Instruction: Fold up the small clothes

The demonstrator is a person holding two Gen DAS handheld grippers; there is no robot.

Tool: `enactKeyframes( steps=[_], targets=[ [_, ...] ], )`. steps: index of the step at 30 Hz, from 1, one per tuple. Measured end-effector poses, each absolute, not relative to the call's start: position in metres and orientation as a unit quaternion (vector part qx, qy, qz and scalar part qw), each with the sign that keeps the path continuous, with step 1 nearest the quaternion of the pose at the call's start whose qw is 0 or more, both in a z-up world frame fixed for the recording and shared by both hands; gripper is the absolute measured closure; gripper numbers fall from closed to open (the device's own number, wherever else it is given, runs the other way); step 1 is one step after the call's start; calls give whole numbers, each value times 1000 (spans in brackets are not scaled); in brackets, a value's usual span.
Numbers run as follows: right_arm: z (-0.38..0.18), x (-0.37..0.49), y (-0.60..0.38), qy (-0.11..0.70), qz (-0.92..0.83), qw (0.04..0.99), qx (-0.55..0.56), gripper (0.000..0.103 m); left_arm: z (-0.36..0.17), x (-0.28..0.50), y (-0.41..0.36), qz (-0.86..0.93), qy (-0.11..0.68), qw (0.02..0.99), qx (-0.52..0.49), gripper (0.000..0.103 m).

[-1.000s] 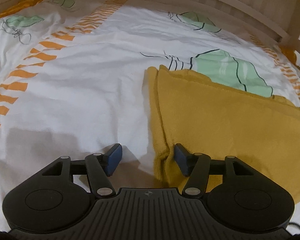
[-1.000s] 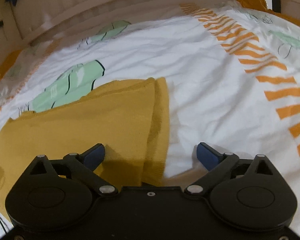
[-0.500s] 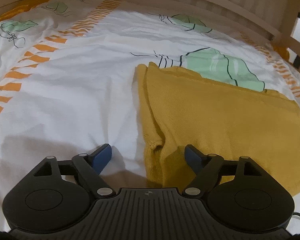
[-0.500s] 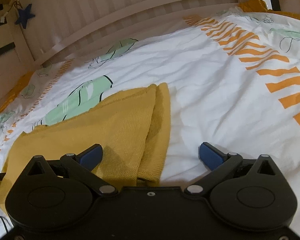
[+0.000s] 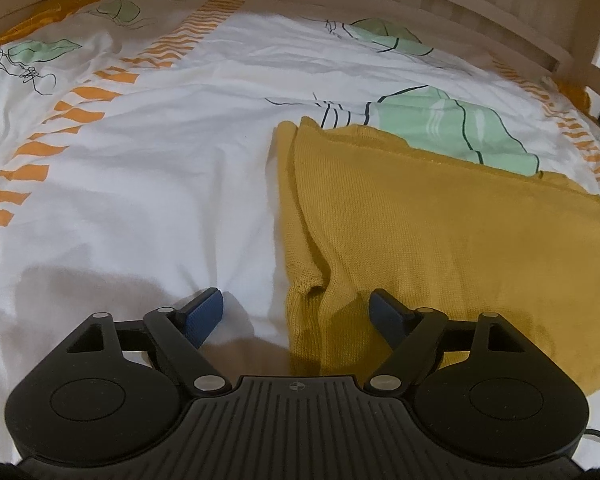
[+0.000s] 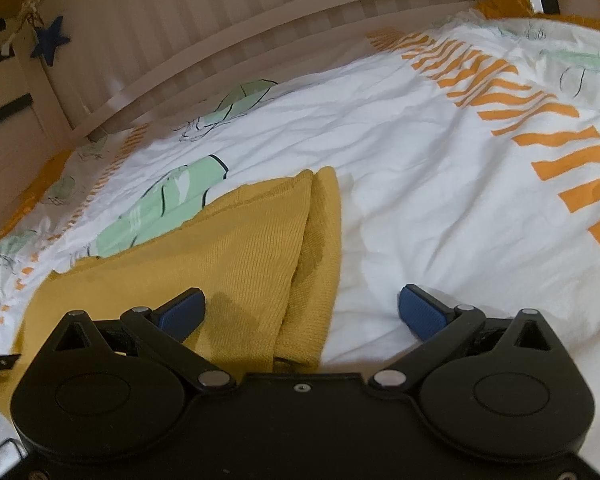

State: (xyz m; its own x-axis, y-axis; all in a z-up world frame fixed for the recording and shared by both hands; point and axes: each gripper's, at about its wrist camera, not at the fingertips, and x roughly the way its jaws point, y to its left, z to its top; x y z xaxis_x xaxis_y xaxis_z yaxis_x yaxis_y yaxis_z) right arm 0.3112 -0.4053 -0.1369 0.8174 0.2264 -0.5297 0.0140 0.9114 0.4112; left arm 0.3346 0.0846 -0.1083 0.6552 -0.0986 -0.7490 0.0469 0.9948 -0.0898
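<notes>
The yellow knit garment (image 5: 440, 232) lies folded on the patterned bedsheet (image 5: 160, 184). The left gripper (image 5: 296, 310) has just been opening and straddles its near corner; the right gripper (image 6: 300, 312) gapes over the other edge, neither pinching. Likely one fold is released; next needs a fresh pinch

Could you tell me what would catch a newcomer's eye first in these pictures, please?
The mustard-yellow knitted garment stands out, lying folded on the white bedsheet with orange stripes and green prints. Each open tool straddles one of its folded edges: the left tool and the right tool. A dark blue star hangs on the wooden rail behind.
</notes>
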Motion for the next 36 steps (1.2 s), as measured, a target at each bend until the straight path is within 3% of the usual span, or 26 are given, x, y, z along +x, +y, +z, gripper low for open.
enactKeyframes(
  steps=[10,19,22,24,30,36],
  targets=[
    [-133,321,-432,350,175,862,322,0,-108,336,85,-41,417,907,-32,23],
    [-134,325,-431,389,215,823,353,0,-106,336,84,-41,425,904,-32,23],
    [-135,326,-431,390,213,823,354,0,-100,336,85,-38,432,900,-41,26],
    [-135,328,-429,392,208,825,348,0,-92,333,84,-29,436,898,-55,34],
    [-137,330,-430,394,205,823,353,0,-52,324,47,-69,404,910,-57,35],
    [-140,331,-433,391,214,818,364,0,-40,360,-12,-102,422,898,-68,35]
  ],
)
